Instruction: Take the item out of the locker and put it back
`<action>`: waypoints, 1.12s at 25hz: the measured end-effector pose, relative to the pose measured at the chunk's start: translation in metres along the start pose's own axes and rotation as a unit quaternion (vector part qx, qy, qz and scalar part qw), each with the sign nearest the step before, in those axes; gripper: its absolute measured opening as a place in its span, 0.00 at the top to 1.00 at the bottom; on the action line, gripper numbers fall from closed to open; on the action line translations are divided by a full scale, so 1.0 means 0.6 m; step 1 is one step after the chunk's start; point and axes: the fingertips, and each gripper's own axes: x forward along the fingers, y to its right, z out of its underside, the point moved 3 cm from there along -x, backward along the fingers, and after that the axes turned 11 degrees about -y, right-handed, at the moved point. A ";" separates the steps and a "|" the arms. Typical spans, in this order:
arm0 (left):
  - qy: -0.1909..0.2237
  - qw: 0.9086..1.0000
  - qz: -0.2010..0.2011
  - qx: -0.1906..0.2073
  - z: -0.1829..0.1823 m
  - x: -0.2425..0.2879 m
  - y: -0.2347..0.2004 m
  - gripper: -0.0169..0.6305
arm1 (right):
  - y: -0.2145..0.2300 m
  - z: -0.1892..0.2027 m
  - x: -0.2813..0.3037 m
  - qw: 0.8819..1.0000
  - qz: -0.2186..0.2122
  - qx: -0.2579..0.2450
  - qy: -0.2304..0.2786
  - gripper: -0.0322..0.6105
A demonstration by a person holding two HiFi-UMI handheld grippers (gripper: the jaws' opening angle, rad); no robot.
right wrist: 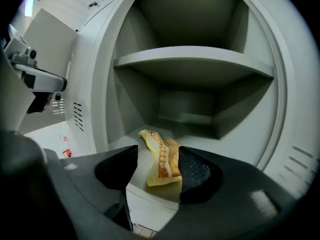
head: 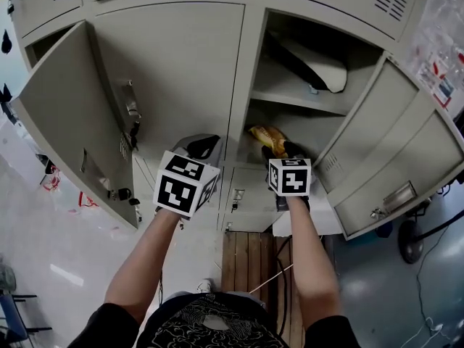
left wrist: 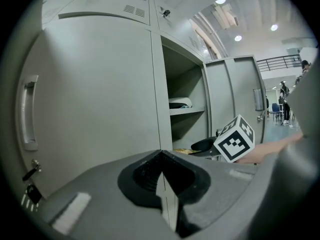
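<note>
A yellow snack packet (right wrist: 161,157) (head: 267,137) lies on the floor of the open locker compartment (right wrist: 200,149), near its front lip. My right gripper (right wrist: 156,170) (head: 279,151) is open at the compartment's mouth, its jaws standing either side of the packet's near end without gripping it. My left gripper (left wrist: 161,184) (head: 201,146) is shut with nothing in it, held in front of the closed locker door (left wrist: 95,99) to the left of the open compartment.
The compartment has an upper shelf (right wrist: 195,59) holding a white and black object (head: 315,62). Its door (head: 377,154) hangs open to the right. Another locker door (head: 69,122) stands open at the left, with keys (head: 133,133) in a lock.
</note>
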 end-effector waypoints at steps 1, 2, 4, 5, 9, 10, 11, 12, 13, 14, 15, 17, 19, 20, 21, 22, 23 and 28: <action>-0.002 1.000 0.001 0.000 0.002 0.002 -0.002 0.97 | 0.000 0.003 0.005 1.000 0.003 -0.001 -0.006 0.53; -0.003 1.000 0.002 0.001 0.003 0.003 -0.003 0.97 | 0.001 0.006 0.010 1.000 0.006 -0.003 -0.011 0.53; -0.004 1.000 0.003 0.001 0.004 0.005 -0.007 0.97 | 0.002 0.008 0.019 1.000 0.013 -0.008 -0.021 0.56; -0.004 1.000 0.003 0.001 0.003 0.006 -0.008 0.97 | 0.003 0.009 0.023 0.999 0.017 -0.011 -0.025 0.57; -0.003 1.000 0.006 0.001 0.001 0.010 -0.011 0.97 | 0.002 0.009 0.035 0.998 0.027 -0.029 -0.041 0.63; -0.003 1.000 0.006 0.001 0.002 0.010 -0.011 0.97 | 0.002 0.010 0.037 0.998 0.027 -0.032 -0.045 0.64; -0.003 1.000 0.006 0.000 0.002 0.011 -0.012 0.97 | 0.002 0.010 0.039 0.998 0.027 -0.034 -0.048 0.67; -0.004 1.000 0.006 0.000 0.003 0.011 -0.013 0.97 | 0.001 0.011 0.040 0.998 0.027 -0.036 -0.050 0.70; -0.004 1.000 0.006 0.000 0.004 0.011 -0.013 0.97 | 0.002 0.010 0.041 0.998 0.029 -0.039 -0.051 0.71; -0.005 1.000 0.006 0.000 0.004 0.011 -0.014 0.97 | 0.002 0.010 0.042 0.997 0.031 -0.042 -0.052 0.72; -0.005 1.000 0.005 -0.001 0.005 0.010 -0.015 0.97 | 0.002 0.010 0.043 0.997 0.033 -0.045 -0.053 0.73; -0.005 1.000 0.003 -0.003 0.006 0.009 -0.017 0.97 | 0.003 0.010 0.043 0.997 0.038 -0.049 -0.053 0.74; -0.005 1.000 0.001 -0.005 0.007 0.007 -0.019 0.97 | 0.004 0.010 0.042 0.996 0.043 -0.052 -0.051 0.78; -0.005 1.000 -0.001 -0.006 0.008 0.006 -0.020 0.97 | 0.005 0.010 0.041 0.996 0.045 -0.055 -0.050 0.79; -0.005 1.000 -0.002 -0.007 0.008 0.005 -0.021 0.97 | 0.005 0.010 0.041 0.996 0.048 -0.057 -0.050 0.80; -0.005 1.000 -0.003 -0.008 0.009 0.004 -0.021 0.97 | 0.006 0.010 0.040 0.996 0.050 -0.059 -0.049 0.81; -0.005 1.000 -0.004 -0.009 0.009 0.003 -0.020 0.97 | 0.007 0.011 0.040 0.996 0.051 -0.060 -0.049 0.82; -0.004 1.000 -0.009 -0.013 0.008 -0.004 -0.018 0.97 | 0.009 0.011 0.031 0.996 0.047 -0.053 -0.046 0.85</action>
